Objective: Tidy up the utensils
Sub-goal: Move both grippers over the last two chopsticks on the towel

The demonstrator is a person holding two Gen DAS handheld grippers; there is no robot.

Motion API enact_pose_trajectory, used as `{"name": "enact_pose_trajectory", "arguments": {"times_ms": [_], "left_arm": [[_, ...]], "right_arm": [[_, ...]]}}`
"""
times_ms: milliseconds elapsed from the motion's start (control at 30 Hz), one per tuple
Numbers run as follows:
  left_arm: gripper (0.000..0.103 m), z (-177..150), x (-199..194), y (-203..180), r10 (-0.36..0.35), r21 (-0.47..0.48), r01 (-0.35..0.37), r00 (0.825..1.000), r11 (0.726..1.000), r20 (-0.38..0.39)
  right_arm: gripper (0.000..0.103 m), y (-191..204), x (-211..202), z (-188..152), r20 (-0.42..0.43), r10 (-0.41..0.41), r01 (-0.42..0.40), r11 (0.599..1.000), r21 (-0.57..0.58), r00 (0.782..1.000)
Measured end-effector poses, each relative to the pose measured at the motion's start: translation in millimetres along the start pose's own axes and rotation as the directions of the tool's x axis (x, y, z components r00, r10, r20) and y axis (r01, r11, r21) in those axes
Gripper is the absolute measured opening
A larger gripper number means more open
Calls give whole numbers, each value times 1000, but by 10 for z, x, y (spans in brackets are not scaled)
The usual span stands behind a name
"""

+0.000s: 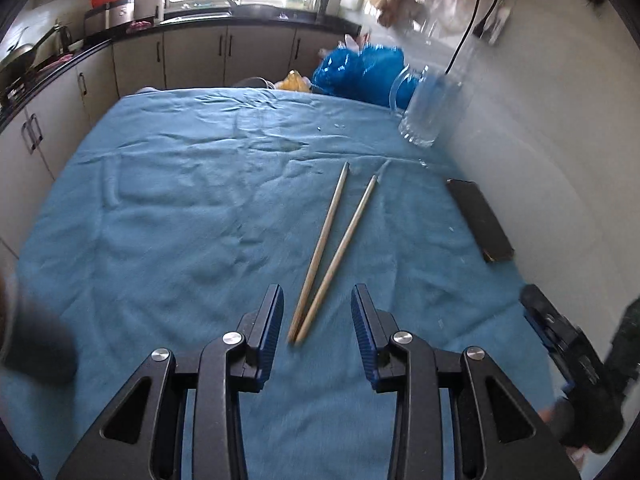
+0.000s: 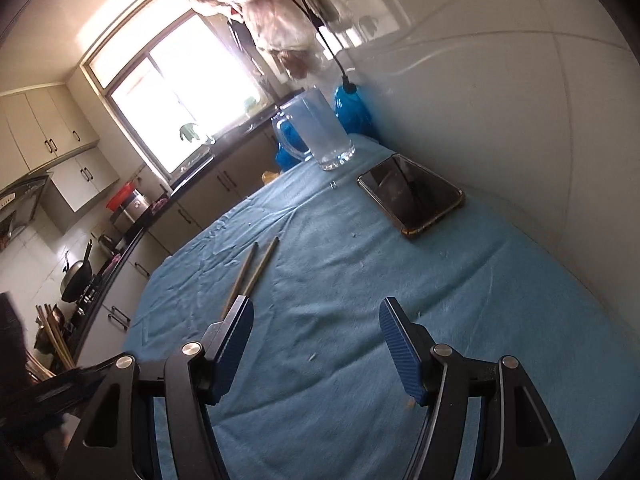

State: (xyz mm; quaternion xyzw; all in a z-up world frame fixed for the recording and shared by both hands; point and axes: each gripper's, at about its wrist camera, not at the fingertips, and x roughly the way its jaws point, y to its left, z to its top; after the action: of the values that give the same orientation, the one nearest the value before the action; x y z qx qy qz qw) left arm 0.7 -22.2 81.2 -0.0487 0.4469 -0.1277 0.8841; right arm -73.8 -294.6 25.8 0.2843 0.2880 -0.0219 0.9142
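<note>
Cloth (image 1: pixel 160 208) lies open; mug (image 1: pixel 430 110) and phone (image 1: pixel 480 220) (wall side) obstruct.

A blue cloth (image 1: pixel 168 216) covers the table, creased. A dark phone (image 2: pixel 412 198) lies flat on it near the white wall (image 2: pixel 520 120). Beyond the table's far edge sits a crumpled blue plastic bag (image 1: pixel 360 68). Grey cabinets (image 1: pixel 192 56) run beneath a dark countertop; a wok (image 2: pixel 74 280) rests on the stove.

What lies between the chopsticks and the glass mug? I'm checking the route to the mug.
Only bare, wrinkled blue cloth lies between the chopsticks and the glass mug, as both wrist views show; the phone sits off to the side.
</note>
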Motion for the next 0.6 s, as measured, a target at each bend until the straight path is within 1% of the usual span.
{"name": "enact_pose_trajectory", "arguments": {"times_ms": [33,100,233,367,400,500,533,600], "left_arm": [[34,89,165,-46,4,-2,-4,1000,1000,-17],[31,247,422,-98,-19,-13,18,998,1000,-52],[28,524,817,-208,-30,-14,29,996,999,-79],[24,728,1205,-275,-4,4,5,994,1000,-111],[22,761,1256,-291,4,10,-3,993,1000,-116],[21,848,1459,-289,28,16,-26,989,1000,-144],[21,856,1484,-283,31,20,-28,989,999,-147],[21,902,1518,-330,57,58,-50,989,997,-135]], "right_arm": [[70,-28,64,56,-8,2,-2,1000,-4,1000],[70,-70,185,133,-16,5,-5,1000,-13,1000],[70,-119,401,174,-32,38,-38,999,-21,999],[70,-113,547,143,-63,80,-81,996,-23,995],[70,-109,572,137,-67,86,-88,996,-24,994],[70,-106,603,115,-74,95,-98,995,-35,993],[70,-104,618,109,-78,100,-104,994,-36,992],[70,-114,653,109,-84,102,-105,994,-28,991]]}}
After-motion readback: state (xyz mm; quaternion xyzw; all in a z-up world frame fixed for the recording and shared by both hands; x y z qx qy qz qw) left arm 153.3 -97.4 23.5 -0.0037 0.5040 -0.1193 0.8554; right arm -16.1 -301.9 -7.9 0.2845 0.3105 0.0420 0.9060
